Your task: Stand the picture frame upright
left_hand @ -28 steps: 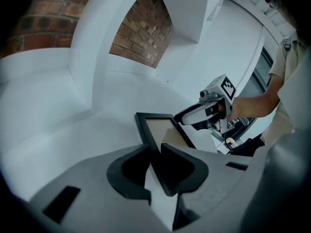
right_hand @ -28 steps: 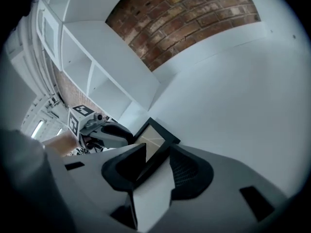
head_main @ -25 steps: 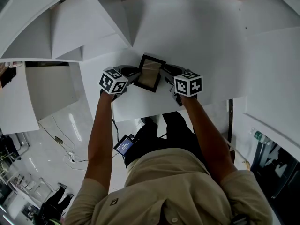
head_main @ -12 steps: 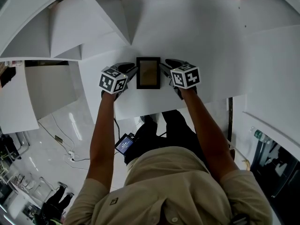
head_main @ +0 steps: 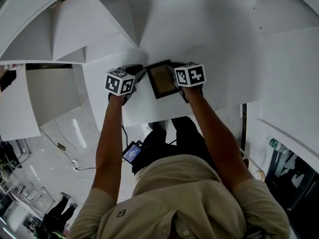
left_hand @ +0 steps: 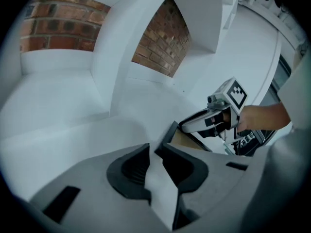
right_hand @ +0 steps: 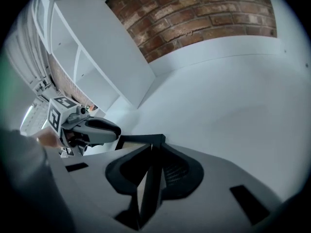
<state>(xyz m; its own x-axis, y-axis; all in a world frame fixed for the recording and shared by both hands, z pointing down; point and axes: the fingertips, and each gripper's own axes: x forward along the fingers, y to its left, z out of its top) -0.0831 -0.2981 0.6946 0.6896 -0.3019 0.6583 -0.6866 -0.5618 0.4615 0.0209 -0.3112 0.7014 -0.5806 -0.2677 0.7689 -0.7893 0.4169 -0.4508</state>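
Note:
The black picture frame (head_main: 160, 78) with its tan panel lies skewed on the white table (head_main: 209, 39) between my two grippers. My right gripper (head_main: 175, 76) reaches over its right side. In the right gripper view the jaws (right_hand: 151, 147) have just been closing and now pinch the frame's dark edge (right_hand: 141, 141). My left gripper (head_main: 141, 73) sits at the frame's left corner. In the left gripper view its tips (left_hand: 156, 152) stand narrowly apart, closed around the corner of the frame (left_hand: 187, 141). The right gripper (left_hand: 204, 121) shows beyond it.
White shelf partitions (head_main: 107, 14) rise at the table's back left, against a brick wall (right_hand: 204, 13). The table's front edge (head_main: 149, 121) runs just below the grippers, with the floor beyond. The left gripper (right_hand: 92, 127) shows at the left of the right gripper view.
The frame has turned from leaning right, through square, to leaning left. My right gripper moved in from beside it onto its right edge. The left gripper stayed at its left corner.

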